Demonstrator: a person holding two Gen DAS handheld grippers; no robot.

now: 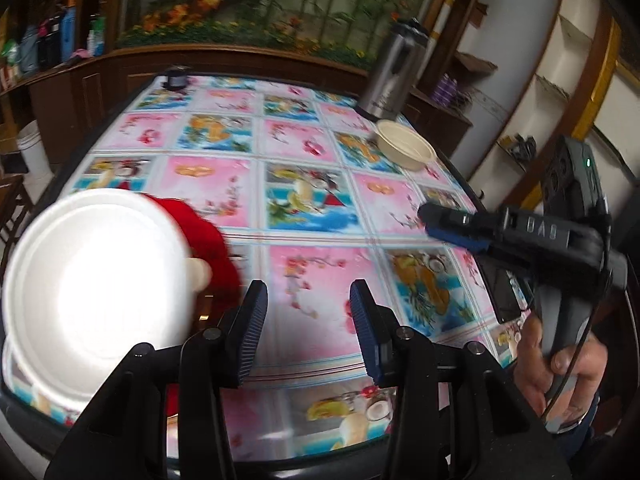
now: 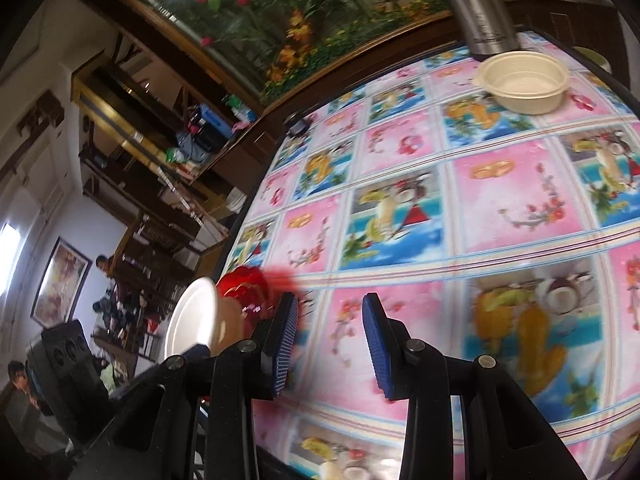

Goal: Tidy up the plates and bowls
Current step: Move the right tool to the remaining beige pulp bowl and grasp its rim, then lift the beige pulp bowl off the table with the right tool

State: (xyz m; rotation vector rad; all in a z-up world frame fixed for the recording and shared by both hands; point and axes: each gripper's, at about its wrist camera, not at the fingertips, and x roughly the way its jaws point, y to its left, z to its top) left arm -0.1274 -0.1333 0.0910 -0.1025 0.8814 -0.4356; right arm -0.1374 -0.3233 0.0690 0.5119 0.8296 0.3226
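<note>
The left gripper [image 1: 308,320] hangs above the near part of the table [image 1: 224,184], its blue-padded fingers [image 1: 252,328] spread wide with only the patterned tablecloth [image 1: 304,240] showing between them. Just to its left, a white plate [image 1: 96,292] fills the lower-left of the left wrist view, blurred and overexposed; whether it lies flat on the table or is tilted cannot be told from here. A red object [image 1: 208,236] sits directly behind the plate, with a cream rounded piece [image 1: 198,274] at the plate's right rim. The right gripper [image 1: 456,226] reaches in from the right edge of that view, held in the person's hand [image 1: 560,364]; from this side angle its gap is hard to judge. In the right wrist view its own fingers [image 2: 380,348] also stand wide apart over the tablecloth, gripping nothing. In that view the white plate [image 2: 192,316] appears on edge at the lower left, beside the red object [image 2: 244,284]. A cream bowl [image 1: 406,150] rests upright near the far right corner of the table, well apart from both grippers, and a stainless steel thermos [image 1: 394,72] stands just behind it. A small dark object [image 1: 175,77] sits at the table's far-left corner.
</note>
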